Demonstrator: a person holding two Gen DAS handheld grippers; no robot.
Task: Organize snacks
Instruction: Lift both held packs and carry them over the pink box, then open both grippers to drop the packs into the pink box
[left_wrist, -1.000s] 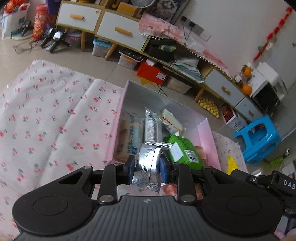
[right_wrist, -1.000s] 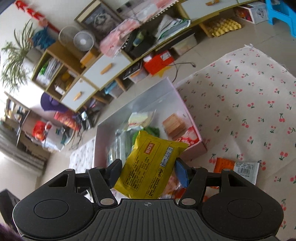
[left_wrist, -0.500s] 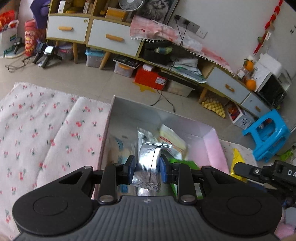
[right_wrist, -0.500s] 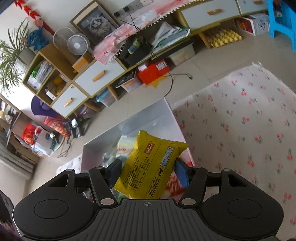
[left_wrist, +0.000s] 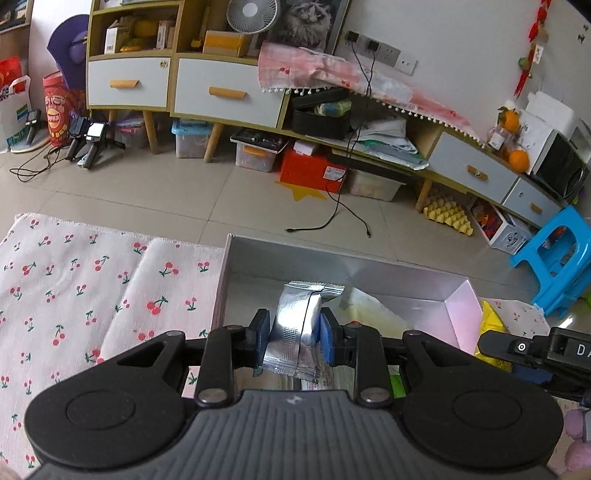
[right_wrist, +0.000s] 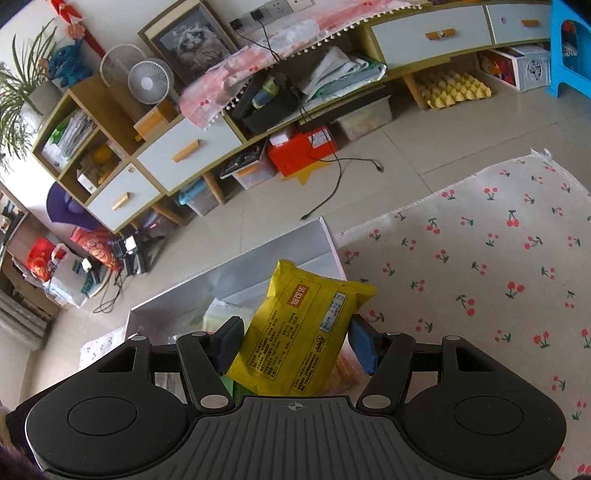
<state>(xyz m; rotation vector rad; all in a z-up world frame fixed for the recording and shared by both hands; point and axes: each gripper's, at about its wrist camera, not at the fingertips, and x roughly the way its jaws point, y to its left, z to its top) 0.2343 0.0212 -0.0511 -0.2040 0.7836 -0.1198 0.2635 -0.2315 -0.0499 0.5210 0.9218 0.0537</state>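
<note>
Now both grippers have come forward over the pink, silver-lined cardboard box (left_wrist: 466, 309): left gripper (left_wrist: 293, 334) jaws clamp a crinkled silver foil sachet (left_wrist: 293, 325), right gripper (right_wrist: 295, 341) jaws grip a yellow plastic snack packet (right_wrist: 303, 332), apparently ready for dropping in.

A silver foil packet (left_wrist: 295, 328) is seen against the box (left_wrist: 402, 291), silver inside and pink at its rim; the packet (right_wrist: 299, 332) over the box is yellow with a red label; the cloth (right_wrist: 480, 258) beside the box is white, patterned with red cherries.
</note>
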